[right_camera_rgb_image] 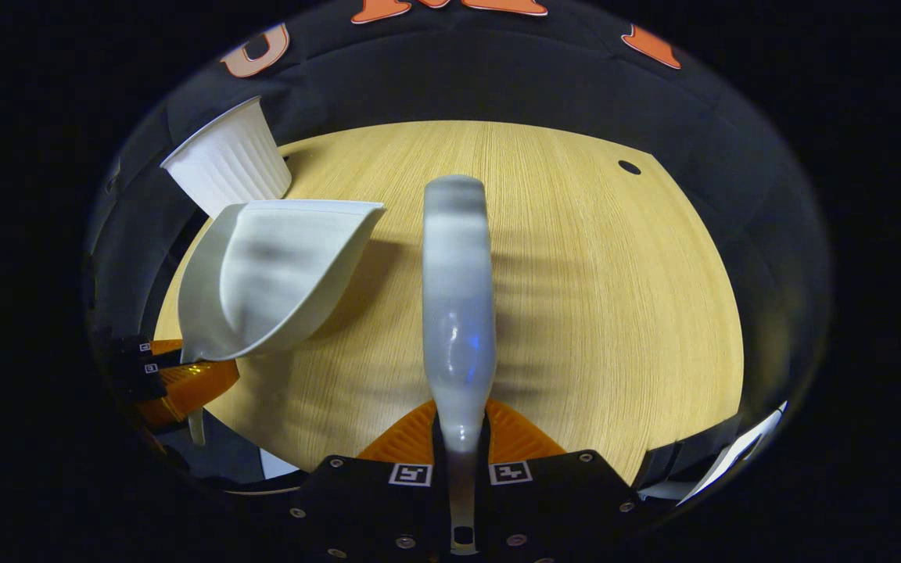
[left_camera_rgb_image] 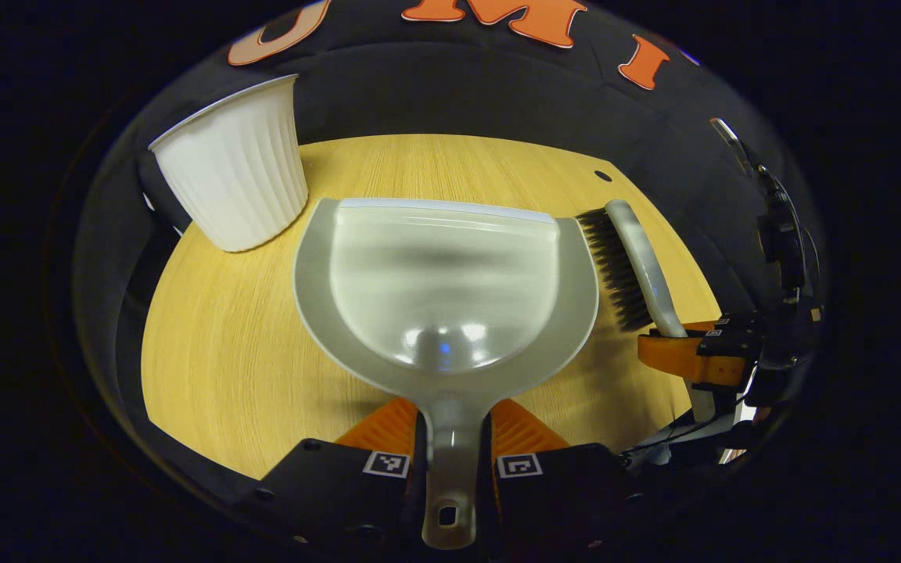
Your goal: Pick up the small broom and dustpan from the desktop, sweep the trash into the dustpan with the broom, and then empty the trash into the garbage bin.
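My left gripper (left_camera_rgb_image: 450, 438) is shut on the handle of the grey dustpan (left_camera_rgb_image: 450, 281), which is held level above the wooden desktop (left_camera_rgb_image: 247, 344); its pan holds nothing. To its right hangs the small broom (left_camera_rgb_image: 630, 266), black bristles facing the pan, with the other gripper's orange fingers (left_camera_rgb_image: 685, 356) on its handle. In the right gripper view my right gripper (right_camera_rgb_image: 460, 438) is shut on the broom (right_camera_rgb_image: 457, 297), whose grey back runs straight ahead. The dustpan (right_camera_rgb_image: 278, 274) sits to its left, held by the left gripper (right_camera_rgb_image: 177, 375). The white ribbed garbage bin (left_camera_rgb_image: 231, 180) stands at the desk's far left.
The garbage bin (right_camera_rgb_image: 227, 168) sits at the far left corner of the desktop (right_camera_rgb_image: 615, 313). A small dark hole (right_camera_rgb_image: 629, 167) marks the desk's far right. The black booth cloth closes in behind and around the desk edges.
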The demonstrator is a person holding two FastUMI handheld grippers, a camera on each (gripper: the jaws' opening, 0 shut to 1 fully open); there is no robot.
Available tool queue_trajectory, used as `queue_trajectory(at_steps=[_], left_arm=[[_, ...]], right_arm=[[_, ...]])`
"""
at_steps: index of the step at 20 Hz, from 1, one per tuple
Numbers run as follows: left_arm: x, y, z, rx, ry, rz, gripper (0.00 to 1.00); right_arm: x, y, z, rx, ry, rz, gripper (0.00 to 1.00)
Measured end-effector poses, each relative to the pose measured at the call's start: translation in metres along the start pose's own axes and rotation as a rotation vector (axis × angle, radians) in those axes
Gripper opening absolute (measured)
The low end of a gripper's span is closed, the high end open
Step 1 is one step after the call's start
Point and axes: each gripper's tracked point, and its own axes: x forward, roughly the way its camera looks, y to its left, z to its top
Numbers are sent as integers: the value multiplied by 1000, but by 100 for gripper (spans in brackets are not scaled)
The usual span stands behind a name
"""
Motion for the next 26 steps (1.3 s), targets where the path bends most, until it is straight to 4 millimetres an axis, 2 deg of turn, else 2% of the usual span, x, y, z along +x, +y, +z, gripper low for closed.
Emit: queue_trajectory(at_steps=[9, 14, 16, 21, 26], left_arm=[[4, -13, -12, -28, 110, 11, 27], [5, -12, -17, -51, 150, 15, 26], [5, -14, -19, -65, 172, 17, 26], [2, -17, -18, -75, 205, 21, 27], [5, -12, -17, -61, 214, 43, 33]], right_arm=[[13, 2, -25, 24, 102, -1, 12], [18, 5, -34, 23, 163, -6, 12], [18, 4, -34, 25, 188, -11, 12], [2, 8, -20, 38, 215, 6, 13], [-6, 6, -10, 45, 210, 18, 20]])
